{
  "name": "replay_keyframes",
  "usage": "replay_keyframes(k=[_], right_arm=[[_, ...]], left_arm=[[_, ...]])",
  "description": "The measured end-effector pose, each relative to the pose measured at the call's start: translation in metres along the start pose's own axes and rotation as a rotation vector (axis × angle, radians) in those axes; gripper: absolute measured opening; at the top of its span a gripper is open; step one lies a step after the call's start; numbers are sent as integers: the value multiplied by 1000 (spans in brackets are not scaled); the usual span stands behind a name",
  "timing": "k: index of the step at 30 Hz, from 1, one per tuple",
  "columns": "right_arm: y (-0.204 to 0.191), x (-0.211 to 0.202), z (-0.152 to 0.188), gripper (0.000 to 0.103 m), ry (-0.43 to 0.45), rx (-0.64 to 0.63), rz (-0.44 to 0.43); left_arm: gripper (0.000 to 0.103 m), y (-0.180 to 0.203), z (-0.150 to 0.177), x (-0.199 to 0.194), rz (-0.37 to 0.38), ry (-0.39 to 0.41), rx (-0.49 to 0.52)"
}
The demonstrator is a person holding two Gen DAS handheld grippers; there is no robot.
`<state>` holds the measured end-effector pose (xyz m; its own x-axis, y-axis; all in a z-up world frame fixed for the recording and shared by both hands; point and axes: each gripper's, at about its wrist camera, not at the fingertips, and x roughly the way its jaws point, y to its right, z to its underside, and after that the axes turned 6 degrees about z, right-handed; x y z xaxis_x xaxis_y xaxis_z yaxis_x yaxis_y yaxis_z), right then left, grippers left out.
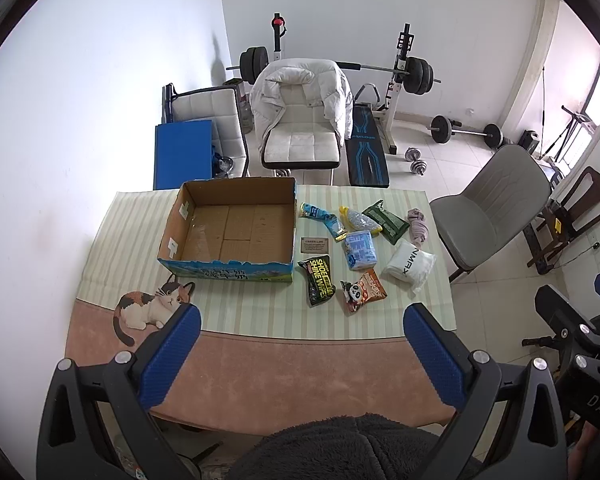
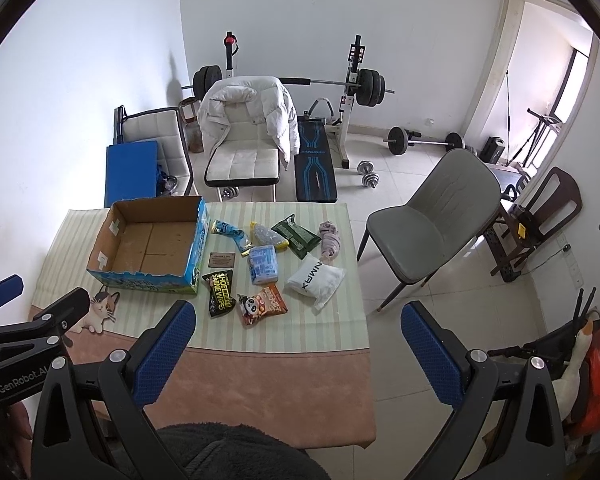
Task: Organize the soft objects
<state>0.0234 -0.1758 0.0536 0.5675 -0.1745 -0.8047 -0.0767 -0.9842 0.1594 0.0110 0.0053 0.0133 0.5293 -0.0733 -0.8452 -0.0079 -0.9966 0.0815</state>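
Note:
An open cardboard box (image 1: 236,228) (image 2: 148,240), nothing in it, stands on the table's far left. To its right lie several soft packets: a black shoe-wipes pack (image 1: 318,286) (image 2: 219,292), an orange panda snack bag (image 1: 362,290) (image 2: 260,304), a light blue pack (image 1: 360,250) (image 2: 263,264), a white pouch (image 1: 408,266) (image 2: 315,280), a green pack (image 1: 384,220) (image 2: 296,236) and a rolled pink cloth (image 1: 418,224) (image 2: 330,240). My left gripper (image 1: 302,320) is open and empty above the table's near edge. My right gripper (image 2: 298,316) is open and empty, to the right of the left one.
A small card (image 1: 317,245) lies beside the box. A grey chair (image 2: 432,216) stands right of the table (image 2: 300,392). White chairs, a weight bench and barbells stand behind it. A cat picture (image 1: 152,308) is printed on the tablecloth.

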Motion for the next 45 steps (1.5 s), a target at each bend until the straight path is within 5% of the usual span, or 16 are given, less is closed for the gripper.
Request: replay_keyframes(k=[45], right_arm=[[-7, -9, -7, 103, 26, 1, 3]], left_arm=[[103, -11, 3, 2, -1, 9, -11]])
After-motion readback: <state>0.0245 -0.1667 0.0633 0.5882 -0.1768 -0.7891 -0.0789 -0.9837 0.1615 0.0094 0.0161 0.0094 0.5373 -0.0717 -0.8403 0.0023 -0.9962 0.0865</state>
